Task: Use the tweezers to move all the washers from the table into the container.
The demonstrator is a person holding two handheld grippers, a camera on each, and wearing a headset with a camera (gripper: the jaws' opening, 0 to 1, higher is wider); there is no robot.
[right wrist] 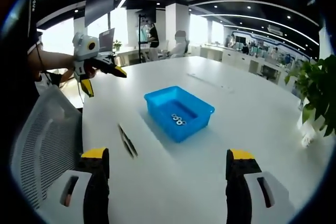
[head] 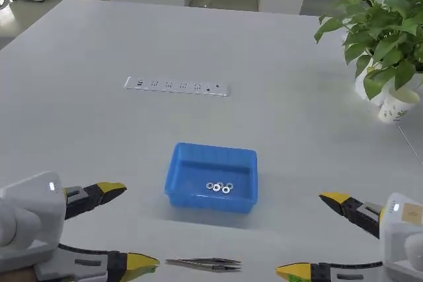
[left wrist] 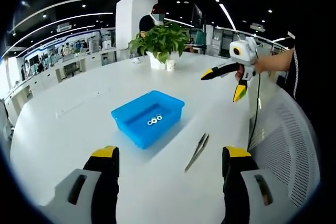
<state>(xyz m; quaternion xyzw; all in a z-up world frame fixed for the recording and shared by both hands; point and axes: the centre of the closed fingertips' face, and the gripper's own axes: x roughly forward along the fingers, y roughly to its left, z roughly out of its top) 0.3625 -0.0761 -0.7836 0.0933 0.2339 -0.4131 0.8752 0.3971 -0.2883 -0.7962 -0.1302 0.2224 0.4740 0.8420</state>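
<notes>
lying between left gripper [head: 139, 226] and right gripper [head: 301, 233], both gaping wide, tweezers [head: 203, 264] touch neither

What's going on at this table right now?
A person holds a two-jaw gripper in each hand above a white table. The left gripper and the right gripper are both open and hold nothing. The tweezers lie on the table between them, near the person. A few washers sit inside the blue container, just beyond the tweezers.
</notes>
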